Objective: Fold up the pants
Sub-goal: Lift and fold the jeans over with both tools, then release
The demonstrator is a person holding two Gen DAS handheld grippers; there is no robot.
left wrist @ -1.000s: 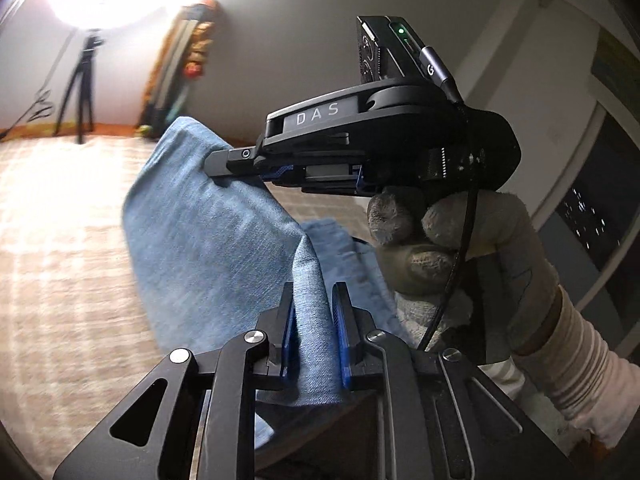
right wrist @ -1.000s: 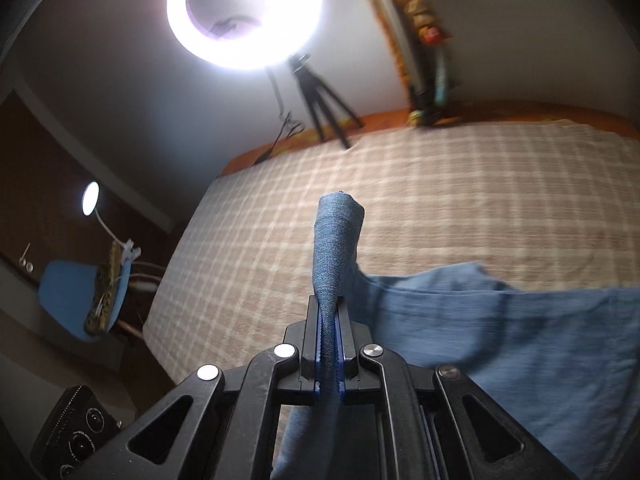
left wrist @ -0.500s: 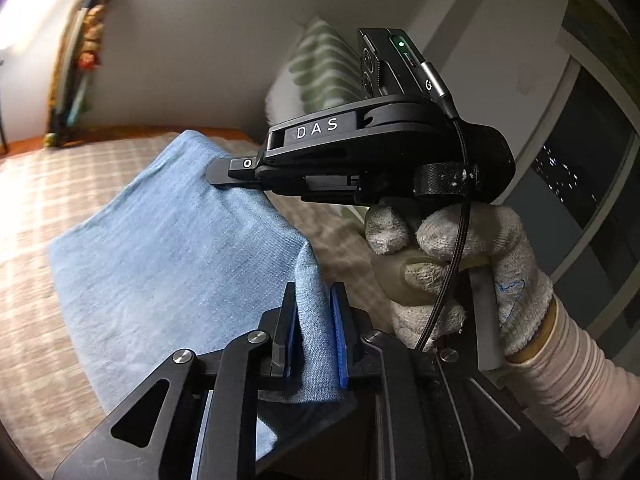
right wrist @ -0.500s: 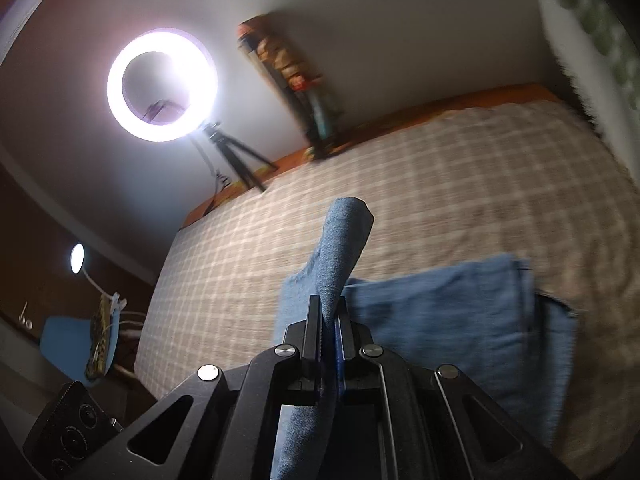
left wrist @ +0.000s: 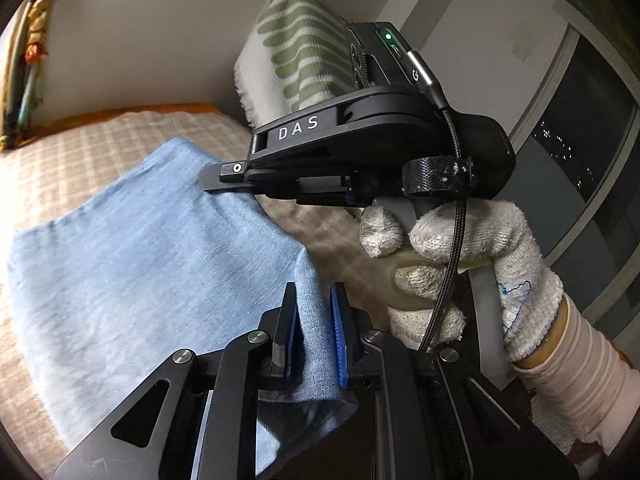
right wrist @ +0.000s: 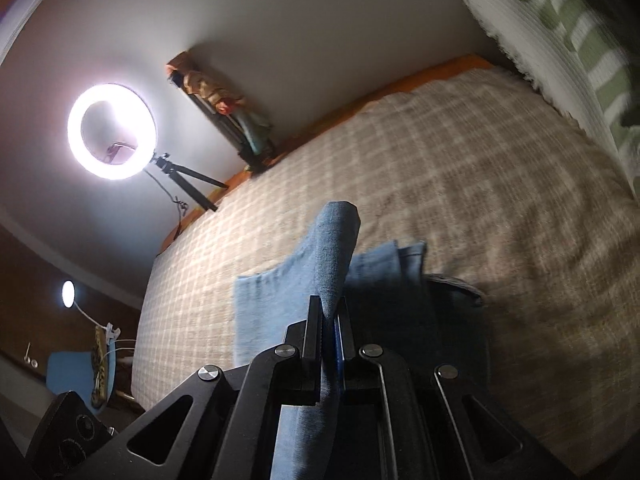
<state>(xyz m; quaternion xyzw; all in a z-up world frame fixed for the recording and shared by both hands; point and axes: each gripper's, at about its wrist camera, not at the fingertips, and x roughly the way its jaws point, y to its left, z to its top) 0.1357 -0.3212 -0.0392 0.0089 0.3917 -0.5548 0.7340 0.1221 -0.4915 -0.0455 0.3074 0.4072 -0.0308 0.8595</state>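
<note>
Pants (left wrist: 132, 280) held by an edge in both grippers, over the bed (right wrist: 460, 184).
Left gripper (left wrist: 314, 332) and right gripper (right wrist: 329, 332) each pinch denim between their pads, side by side, likely so the fold stays aligned while it is laid down.

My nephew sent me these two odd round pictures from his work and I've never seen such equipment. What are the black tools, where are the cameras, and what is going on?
No robot here: a person holds a hand-held gripper in each hand, a two-fingered clamp with a wide-angle camera looking along its fingers. One picture comes from the left hand-held gripper, which also sees the right one in a gloved hand. The other comes from the right hand-held gripper. Both are clamped on blue pants, which are being folded over a checked bed cover. A ring light stands behind.
</note>
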